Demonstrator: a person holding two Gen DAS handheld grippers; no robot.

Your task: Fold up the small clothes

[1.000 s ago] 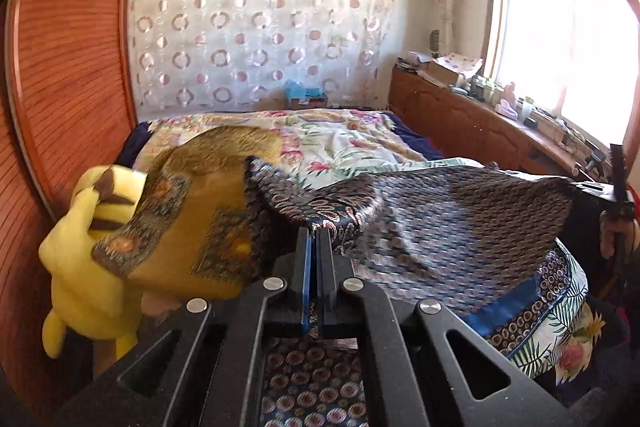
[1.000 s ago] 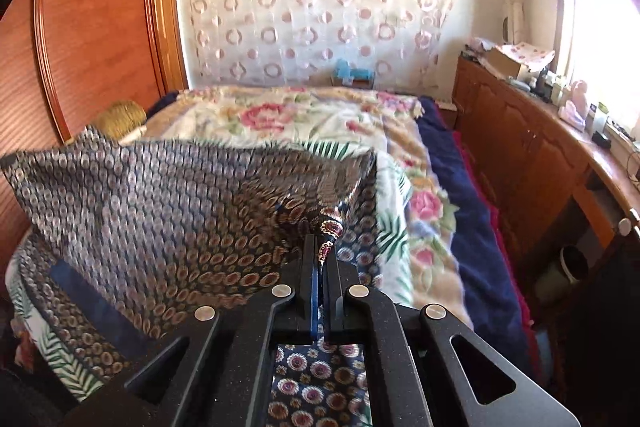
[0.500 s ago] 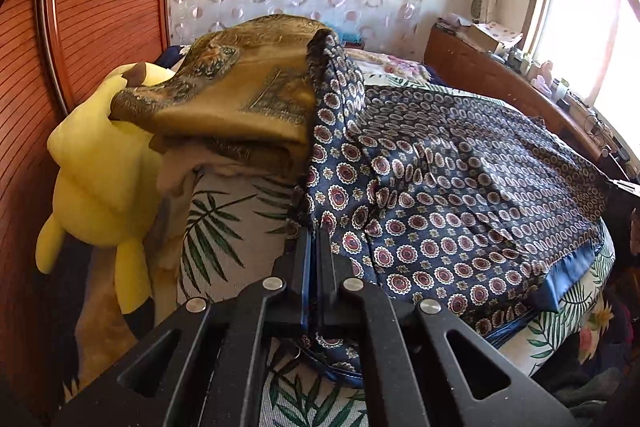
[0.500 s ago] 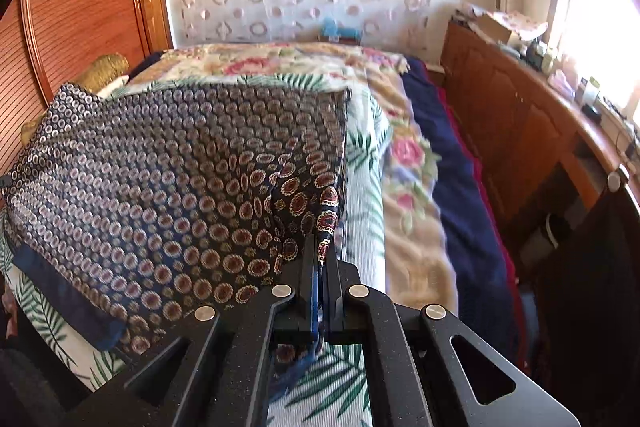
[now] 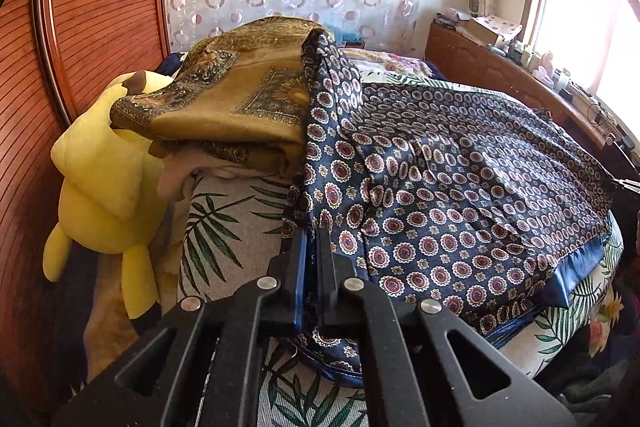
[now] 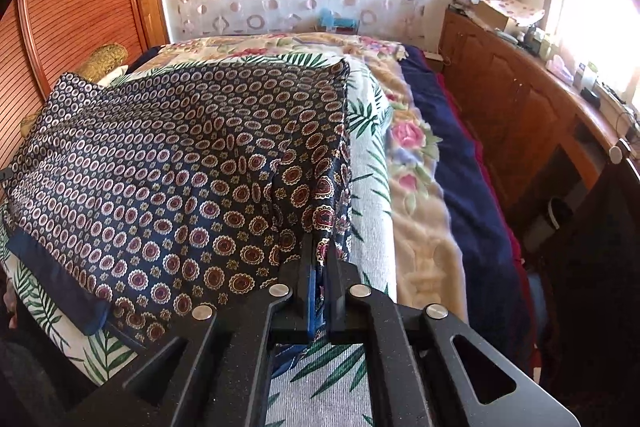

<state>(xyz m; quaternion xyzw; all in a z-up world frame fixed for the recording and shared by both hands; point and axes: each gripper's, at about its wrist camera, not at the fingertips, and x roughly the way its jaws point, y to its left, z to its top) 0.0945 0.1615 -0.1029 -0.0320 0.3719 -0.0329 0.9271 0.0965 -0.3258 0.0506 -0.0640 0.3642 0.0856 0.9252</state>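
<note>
Here the navy patterned cloth (image 5: 460, 187) lies spread over the bed (image 6: 416, 187) — filling the frame's middle. Left gripper (image 5: 311, 239) and right gripper (image 6: 319, 247) each pinch a near corner, fingers pressed together, likely to keep the fold's edge taut.

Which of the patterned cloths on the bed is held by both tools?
The navy medallion cloth, spread flat: the left tool and right tool each pinch a corner. The folded golden cloth lies untouched beside it.
</note>
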